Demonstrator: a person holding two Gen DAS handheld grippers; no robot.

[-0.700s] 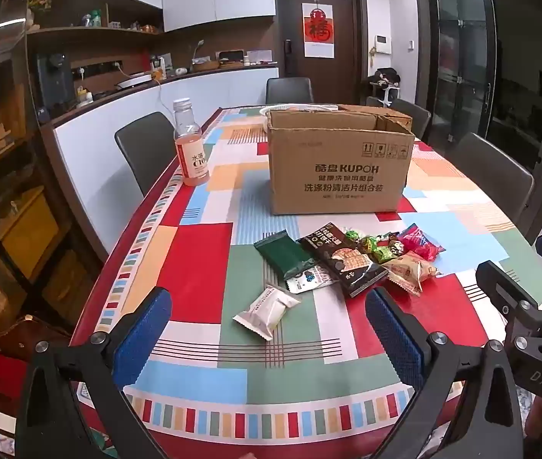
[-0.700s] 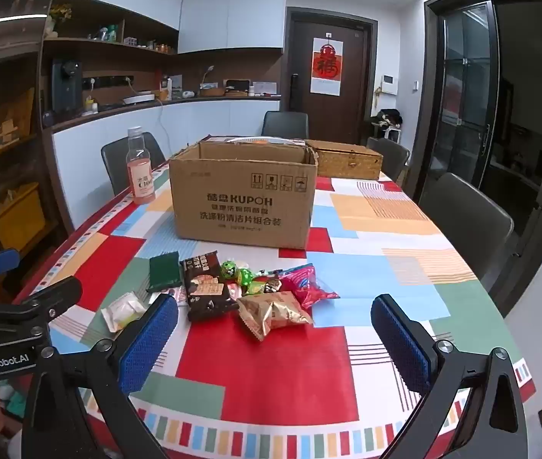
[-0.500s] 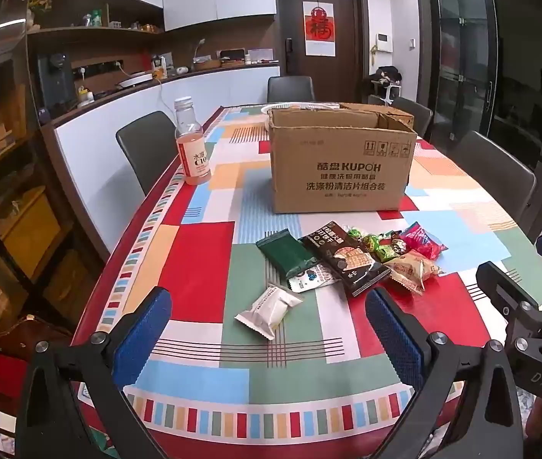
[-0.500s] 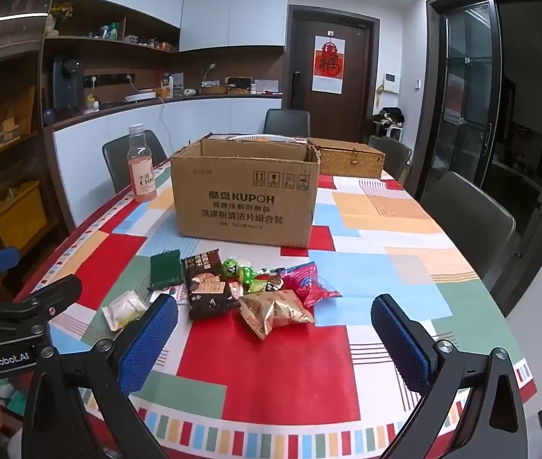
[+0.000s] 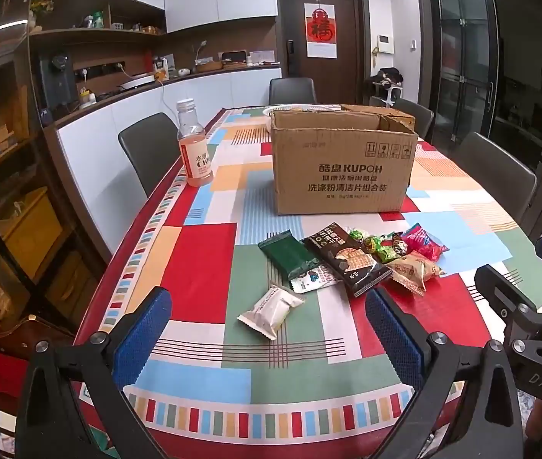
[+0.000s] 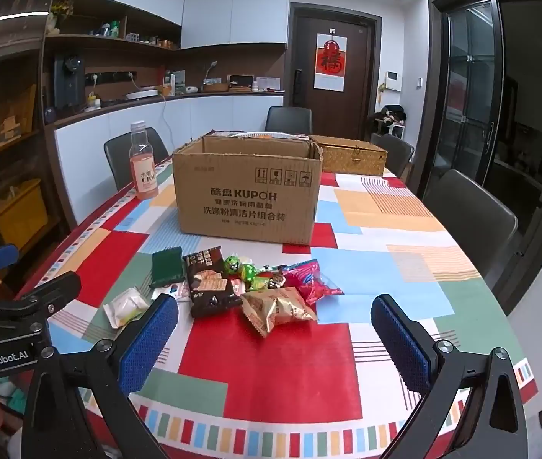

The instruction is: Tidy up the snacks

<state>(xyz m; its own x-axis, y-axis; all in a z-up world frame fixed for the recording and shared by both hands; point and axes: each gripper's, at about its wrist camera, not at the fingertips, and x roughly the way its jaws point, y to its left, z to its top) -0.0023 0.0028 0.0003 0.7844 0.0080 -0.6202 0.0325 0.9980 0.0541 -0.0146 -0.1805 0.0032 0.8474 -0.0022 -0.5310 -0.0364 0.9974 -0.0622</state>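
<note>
Both empty, jaws spread: left gripper point(image 5: 267, 338), right gripper point(image 6: 275, 338). Snack pile point(image 6: 248, 287) sits mid-frame, just in front of open cardboard box point(image 6: 248, 195). White packet point(image 5: 271, 310) lies apart, nearest left gripper; I'd take it first, pinching across the short side, then drop it in the box.

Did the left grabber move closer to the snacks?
Yes, slightly. In the left wrist view, the white snack packet now sits lower, nearer the left gripper, and the cardboard box looms a bit larger.
</note>
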